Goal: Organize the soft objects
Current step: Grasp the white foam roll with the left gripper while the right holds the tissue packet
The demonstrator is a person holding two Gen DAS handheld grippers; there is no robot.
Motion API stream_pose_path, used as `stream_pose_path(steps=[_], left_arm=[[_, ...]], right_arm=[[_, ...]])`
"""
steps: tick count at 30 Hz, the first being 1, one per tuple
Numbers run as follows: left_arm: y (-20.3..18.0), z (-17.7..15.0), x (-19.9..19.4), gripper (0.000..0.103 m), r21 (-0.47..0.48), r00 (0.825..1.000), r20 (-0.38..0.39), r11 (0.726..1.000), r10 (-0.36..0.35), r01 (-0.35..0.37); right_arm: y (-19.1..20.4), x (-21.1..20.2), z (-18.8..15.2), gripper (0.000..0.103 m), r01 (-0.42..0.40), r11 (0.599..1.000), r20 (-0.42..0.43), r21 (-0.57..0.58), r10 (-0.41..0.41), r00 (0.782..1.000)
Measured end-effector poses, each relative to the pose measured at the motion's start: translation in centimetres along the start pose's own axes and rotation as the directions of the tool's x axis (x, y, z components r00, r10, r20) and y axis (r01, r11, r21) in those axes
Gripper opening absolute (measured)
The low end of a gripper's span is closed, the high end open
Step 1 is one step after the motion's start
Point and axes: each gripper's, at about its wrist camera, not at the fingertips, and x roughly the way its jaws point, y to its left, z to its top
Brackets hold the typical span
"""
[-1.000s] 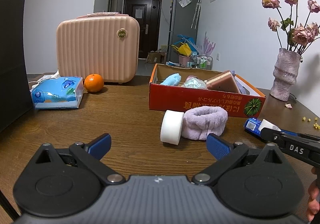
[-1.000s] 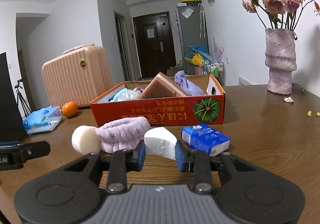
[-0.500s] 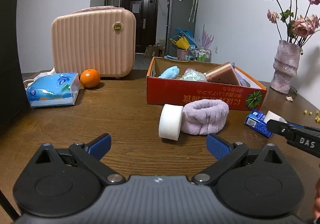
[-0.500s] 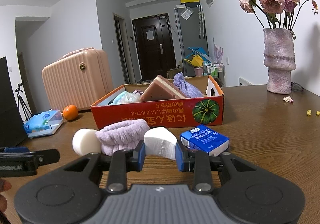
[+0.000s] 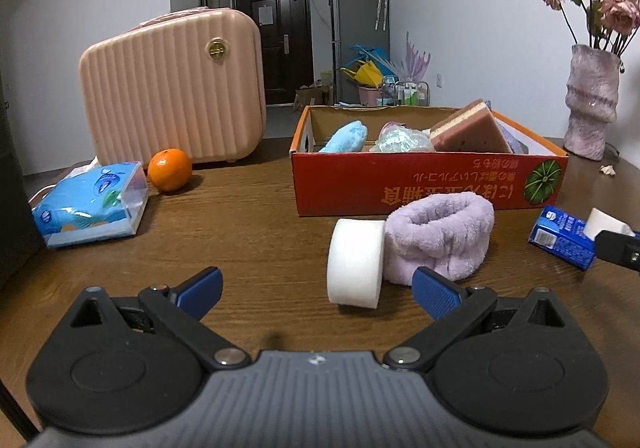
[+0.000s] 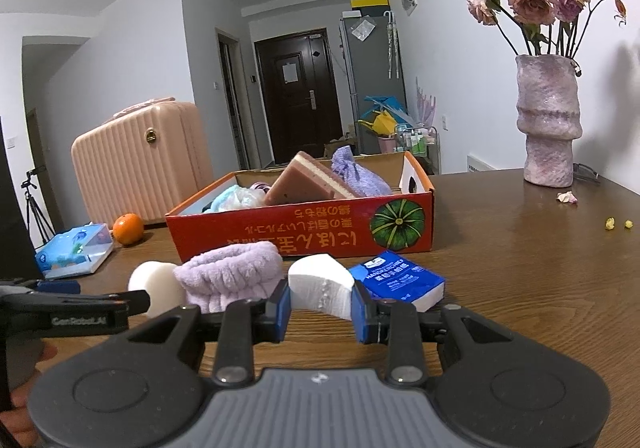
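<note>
The left gripper (image 5: 316, 288) has closed in on the white foam roll (image 5: 354, 262), jaws spread wide and empty. The right gripper (image 6: 321, 308) clamps a white sponge wedge (image 6: 320, 286) before the red box (image 6: 304, 232).

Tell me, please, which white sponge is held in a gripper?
The wedge-shaped sponge, clamped in the right gripper; the round sponge stands free beside the headband.
</note>
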Motion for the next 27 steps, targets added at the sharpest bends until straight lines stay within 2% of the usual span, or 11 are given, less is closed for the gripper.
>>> stream_pose_path(steps=[6,9,12,15,17,20,27], left_arm=[[0.0,0.5,1.7,0.101,0.009,1.0,-0.02,1.0,-0.022,0.023],[-0.1,0.6,2.4,0.094,0.019,0.999,-0.025,0.999,-0.037,0.037],[-0.1,0.9,3.2,0.081,0.024,0.998,-0.034,0.998,-0.048,0.049],[-0.1,1.1,3.9,0.062,0.025,0.996,-0.048,0.997,-0.071,0.072],[0.1,1.2,4.1,0.045,0.017,0.994,-0.058,0.995,-0.096,0.097],[0.3,1.2,4.3,0.031,0.004,0.989,-0.075,0.992,-0.126,0.127],[0.2,1.0,4.0,0.03,0.011,0.989,-0.067,0.991,-0.133,0.134]], right_arm=[[-0.6,0.6,0.0,0.03,0.03,1.0,-0.006,0.005,-0.03,1.0],[-0.7,0.9,0.0,0.03,0.043,0.999,-0.01,0.005,-0.043,0.999],[-0.8,1.1,-0.1,0.031,0.054,0.999,-0.01,-0.001,-0.054,0.998],[-0.8,1.4,-0.2,0.03,0.07,0.997,-0.013,-0.006,-0.071,0.997],[-1.0,1.5,-0.2,0.031,0.077,0.997,-0.017,-0.005,-0.077,0.997],[-1.0,1.6,-0.3,0.03,0.081,0.997,-0.018,-0.009,-0.081,0.997],[-1.0,1.8,-0.3,0.031,0.084,0.996,-0.022,-0.013,-0.084,0.996]])
